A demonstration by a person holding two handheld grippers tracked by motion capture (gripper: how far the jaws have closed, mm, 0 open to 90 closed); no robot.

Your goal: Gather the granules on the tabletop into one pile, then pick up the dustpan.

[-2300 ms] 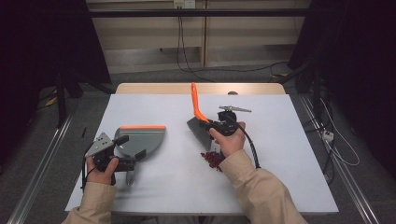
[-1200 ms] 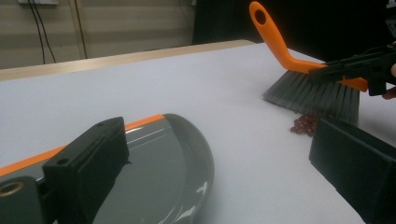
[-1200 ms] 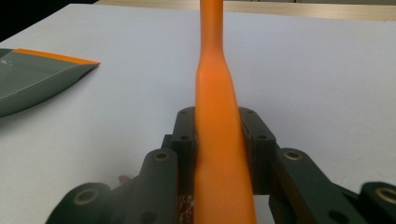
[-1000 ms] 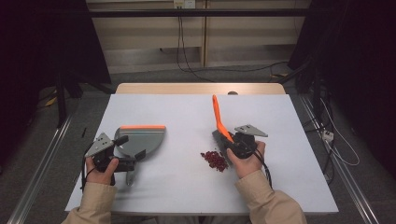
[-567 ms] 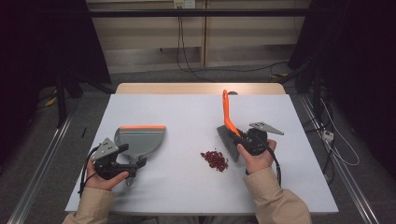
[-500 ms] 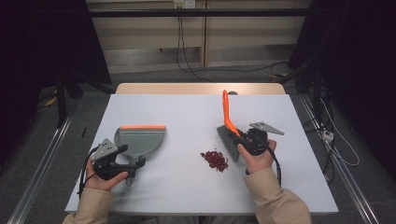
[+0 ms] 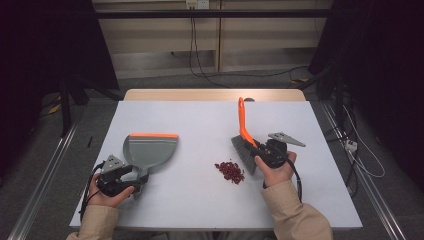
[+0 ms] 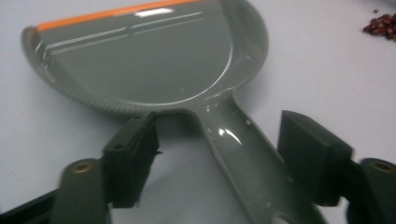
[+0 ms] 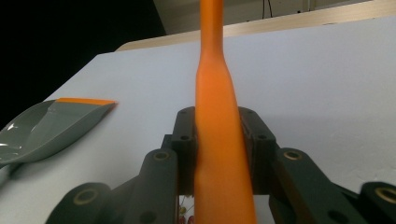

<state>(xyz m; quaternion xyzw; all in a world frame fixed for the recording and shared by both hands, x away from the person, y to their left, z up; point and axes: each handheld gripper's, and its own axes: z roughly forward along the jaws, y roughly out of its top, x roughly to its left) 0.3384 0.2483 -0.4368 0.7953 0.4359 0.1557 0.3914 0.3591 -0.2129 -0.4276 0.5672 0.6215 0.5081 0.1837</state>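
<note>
one dustpan (image 7: pixel 150 150), one brush (image 7: pixel 243 137)

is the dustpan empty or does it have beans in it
Empty: the dustpan shows a bare grey scoop, and the red beans lie in a pile on the table beside it.

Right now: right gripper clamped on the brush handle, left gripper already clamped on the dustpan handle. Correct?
Not quite. In the left gripper view the left gripper jaws have been closing around the dustpan handle but still stand clear of it. The right gripper does clamp the brush handle.
</note>
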